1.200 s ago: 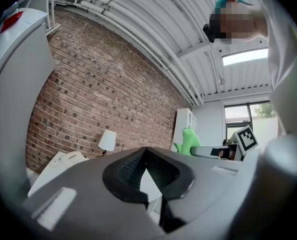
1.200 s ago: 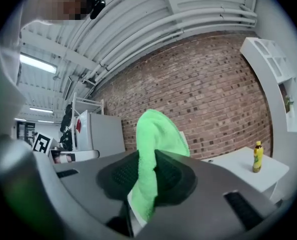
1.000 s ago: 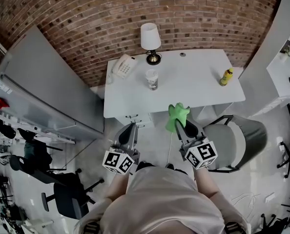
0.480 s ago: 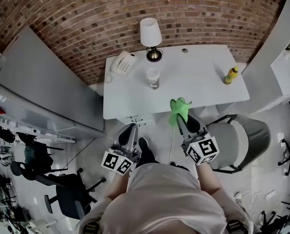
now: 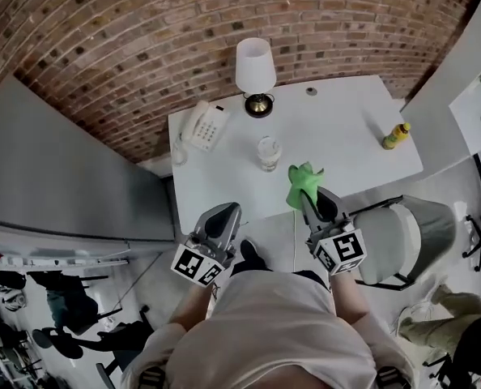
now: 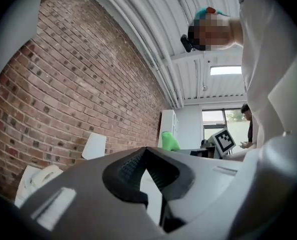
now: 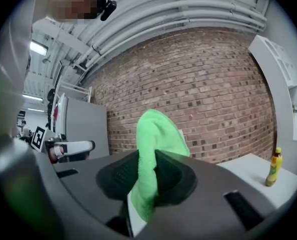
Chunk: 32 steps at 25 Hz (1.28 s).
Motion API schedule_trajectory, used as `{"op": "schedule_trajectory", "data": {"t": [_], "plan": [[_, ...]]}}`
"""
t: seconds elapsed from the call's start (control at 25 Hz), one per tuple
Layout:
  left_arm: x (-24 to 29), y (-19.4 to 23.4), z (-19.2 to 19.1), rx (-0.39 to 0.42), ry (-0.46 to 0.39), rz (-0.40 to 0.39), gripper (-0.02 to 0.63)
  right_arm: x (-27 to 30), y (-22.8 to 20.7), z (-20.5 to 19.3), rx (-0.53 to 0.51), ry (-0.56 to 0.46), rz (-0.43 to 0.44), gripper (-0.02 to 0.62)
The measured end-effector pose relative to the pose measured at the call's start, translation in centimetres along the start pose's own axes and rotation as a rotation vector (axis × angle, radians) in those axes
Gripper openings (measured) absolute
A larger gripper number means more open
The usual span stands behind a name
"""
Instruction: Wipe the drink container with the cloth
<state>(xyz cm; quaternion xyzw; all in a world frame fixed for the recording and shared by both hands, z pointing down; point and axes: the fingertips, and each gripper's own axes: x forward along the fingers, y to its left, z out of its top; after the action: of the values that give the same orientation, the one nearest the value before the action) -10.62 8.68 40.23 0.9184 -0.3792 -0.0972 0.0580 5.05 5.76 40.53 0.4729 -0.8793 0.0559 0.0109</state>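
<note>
as right gripper clamps cloth, cup label unreadable.

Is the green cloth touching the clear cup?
Apart. The head view shows bare desk between the green cloth and the clear cup.

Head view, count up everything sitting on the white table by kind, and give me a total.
Lamp: 1
Telephone: 1
Clear cup: 1
Yellow bottle: 1
Total on the table: 4
Not counted: the green cloth, which is pinched in the right gripper fingers rather than lying on the table.
</note>
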Motion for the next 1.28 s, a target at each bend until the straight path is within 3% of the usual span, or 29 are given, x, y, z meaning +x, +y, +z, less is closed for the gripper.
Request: {"op": "schedule_trajectory", "data": {"t": [0.24,0.56,0.8,1.0,1.28], "plan": [[1.8,7.0,-0.6,0.021,0.067,-0.041,0.003,4.6,-0.7,-0.5,-0.011,0.042,-0.096,0.069],[3.8,10.1,-2.6,-0.036,0.109,0.029,0.004,6.8,-3.7,-1.9,-0.008,0.098,-0.137,0.069],[6.1,9.9,-3.1,-0.01,0.131,0.134,0.003,8.1,-6.7,-2.4,-0.005,0.11,-0.063,0.069],[8.7,9.4,-3.0,-0.036,0.11,0.237,0.003,9.2,-9.4,-2.8,-0.047,0.158,0.018,0.07],[11.5,8.9,-4.2,-0.043,0.122,0.295,0.005,10.7,-11.7,-5.5,-0.029,0.227,0.118,0.069]]}}
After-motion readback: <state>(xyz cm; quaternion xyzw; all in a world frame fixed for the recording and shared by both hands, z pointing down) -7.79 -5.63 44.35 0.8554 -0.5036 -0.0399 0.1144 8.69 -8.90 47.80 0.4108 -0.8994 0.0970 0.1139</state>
